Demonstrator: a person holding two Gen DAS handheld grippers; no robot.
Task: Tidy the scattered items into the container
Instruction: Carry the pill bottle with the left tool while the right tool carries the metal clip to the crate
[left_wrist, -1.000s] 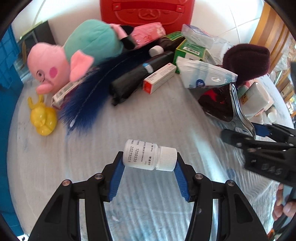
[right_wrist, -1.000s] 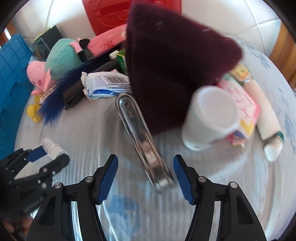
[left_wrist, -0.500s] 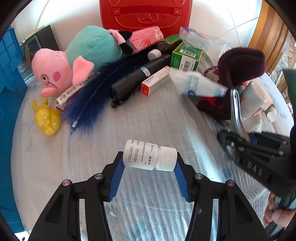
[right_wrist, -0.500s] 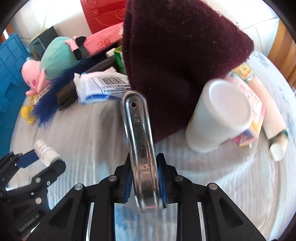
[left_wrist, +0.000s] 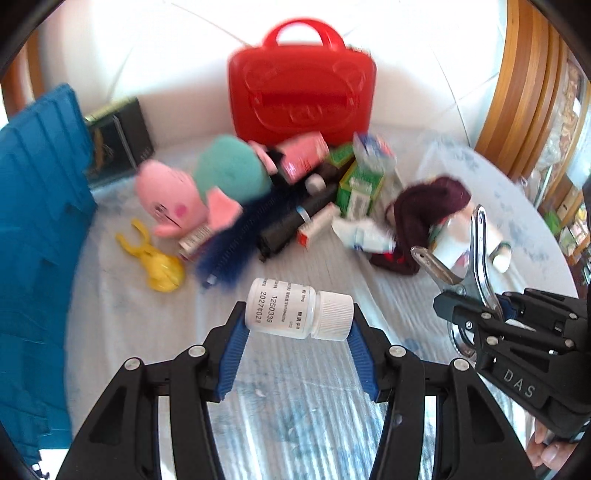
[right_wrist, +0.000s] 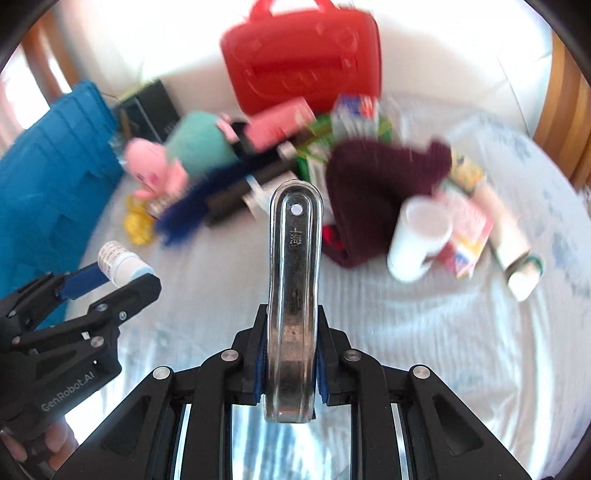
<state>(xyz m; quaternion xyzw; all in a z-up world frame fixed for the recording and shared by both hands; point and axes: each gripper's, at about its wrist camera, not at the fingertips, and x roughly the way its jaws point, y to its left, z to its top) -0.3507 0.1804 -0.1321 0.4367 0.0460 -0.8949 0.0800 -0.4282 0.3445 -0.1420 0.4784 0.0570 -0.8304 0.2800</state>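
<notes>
My left gripper (left_wrist: 297, 332) is shut on a small white pill bottle (left_wrist: 295, 314), held sideways above the table; it also shows in the right wrist view (right_wrist: 122, 264). My right gripper (right_wrist: 290, 347) is shut on a metal clip (right_wrist: 293, 288), lifted off the table; the clip also shows in the left wrist view (left_wrist: 476, 247). The blue container (left_wrist: 33, 229) stands at the left and also shows in the right wrist view (right_wrist: 48, 177). Scattered items lie in a pile at the back: a pink and teal plush pig (left_wrist: 199, 188), a blue feather (left_wrist: 229, 247), a maroon knit hat (right_wrist: 376, 184).
A red case (left_wrist: 301, 99) stands upright at the back by the wall. A yellow toy (left_wrist: 159, 266), a white cup (right_wrist: 421, 236), boxes (left_wrist: 360, 188), a packet (left_wrist: 364, 234) and a tube (right_wrist: 517, 254) lie on the white cloth. A dark box (left_wrist: 118, 140) stands by the container.
My right gripper closed on the metal clip and lifted it. Both grippers pulled back and up from the pile, which now looks farther away. The pill bottle stays in my left gripper.
</notes>
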